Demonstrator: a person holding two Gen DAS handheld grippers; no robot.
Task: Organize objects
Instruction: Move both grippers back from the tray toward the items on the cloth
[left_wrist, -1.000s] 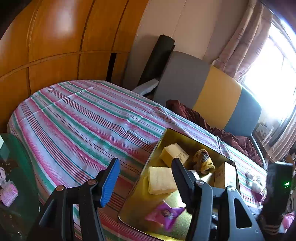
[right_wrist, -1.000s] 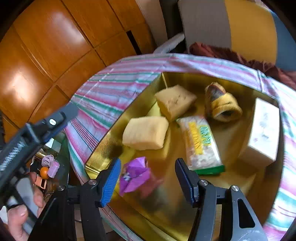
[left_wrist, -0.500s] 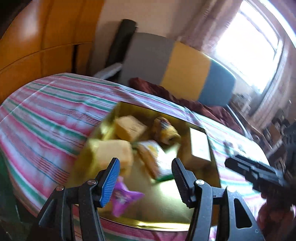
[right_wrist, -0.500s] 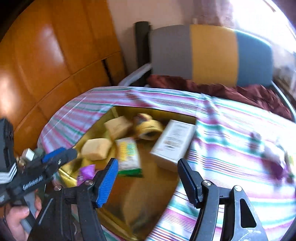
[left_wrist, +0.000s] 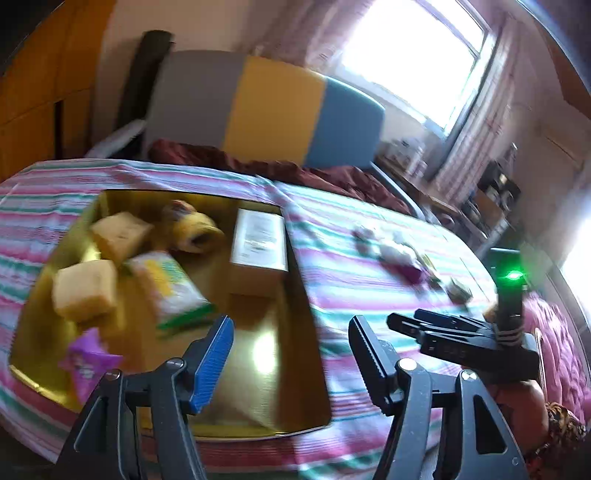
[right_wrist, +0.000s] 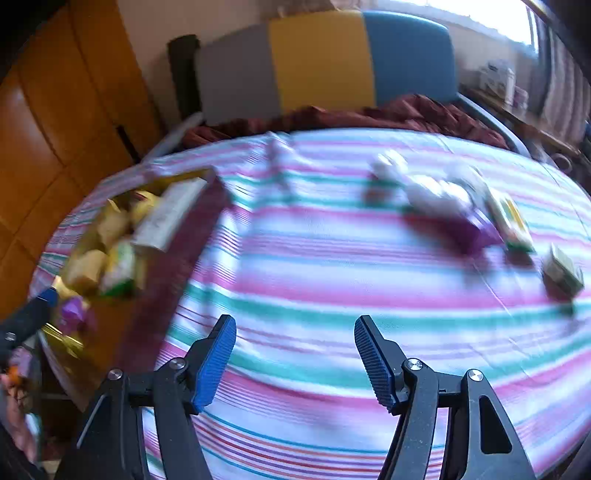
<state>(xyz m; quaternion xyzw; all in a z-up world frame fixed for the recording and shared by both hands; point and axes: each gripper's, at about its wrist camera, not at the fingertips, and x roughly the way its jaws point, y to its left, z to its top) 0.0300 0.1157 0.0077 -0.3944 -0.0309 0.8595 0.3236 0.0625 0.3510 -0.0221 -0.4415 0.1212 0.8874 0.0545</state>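
Now we see both grippers hovering over a striped cloth (right_wrist: 295, 266) that covers the surface, and both pictures are smeared by motion. Our left gripper (left_wrist: 291, 354) hangs above the near right corner of a gold tray (left_wrist: 258, 369); its fingers have just been opening, they stand apart, and nothing lies between them. Our right gripper (right_wrist: 295, 354) hangs over bare cloth near the near edge of the surface, its fingers spread as well, with nothing between them.

The tray sits toward the left edge of the surface. Inside it we make out two yellow sponge blocks (left_wrist: 85, 291) along its left side, a yellow rolled item (left_wrist: 195, 229) at the far side, a white box (left_wrist: 258, 243) against the right wall, a white and yellow packet (left_wrist: 170, 288) in the middle, and a purple wrapper (left_wrist: 88, 365) at the near left corner.

Well apart from the tray, toward the right edge of the surface, loose things lie on the cloth: a white blurred bundle (right_wrist: 436, 192), a purple item (right_wrist: 476, 232) touching it, a yellow and green packet (right_wrist: 513, 221) just beside that, and a small box (right_wrist: 561, 273) nearest the right edge. What the bundle is we cannot tell.

Beyond the far edge we see a grey, yellow and blue cushion (left_wrist: 269, 110).
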